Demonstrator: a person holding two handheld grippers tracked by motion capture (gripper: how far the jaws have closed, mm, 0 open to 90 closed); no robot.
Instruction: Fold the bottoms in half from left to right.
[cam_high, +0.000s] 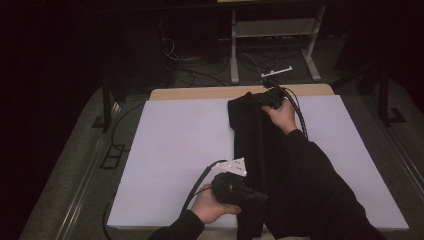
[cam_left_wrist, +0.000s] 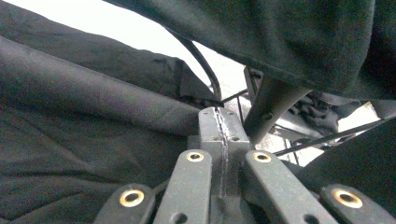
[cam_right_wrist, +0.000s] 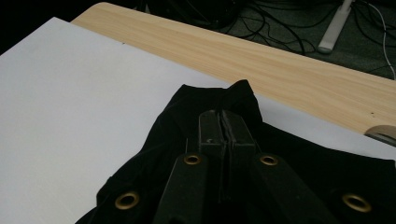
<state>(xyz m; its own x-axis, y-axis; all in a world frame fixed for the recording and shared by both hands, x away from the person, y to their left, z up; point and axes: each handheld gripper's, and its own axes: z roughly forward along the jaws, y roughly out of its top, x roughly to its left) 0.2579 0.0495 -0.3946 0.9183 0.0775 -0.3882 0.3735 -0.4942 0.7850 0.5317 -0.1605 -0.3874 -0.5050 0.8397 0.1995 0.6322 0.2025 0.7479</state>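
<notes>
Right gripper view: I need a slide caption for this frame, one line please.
Right gripper, jaws shut on a black garment lying on the white board, near the wooden table edge.

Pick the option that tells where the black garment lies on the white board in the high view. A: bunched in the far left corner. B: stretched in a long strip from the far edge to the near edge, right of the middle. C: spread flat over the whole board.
B: the black garment runs as a narrow strip down the white board, the right gripper at its far end, the left gripper near its near end.
</notes>
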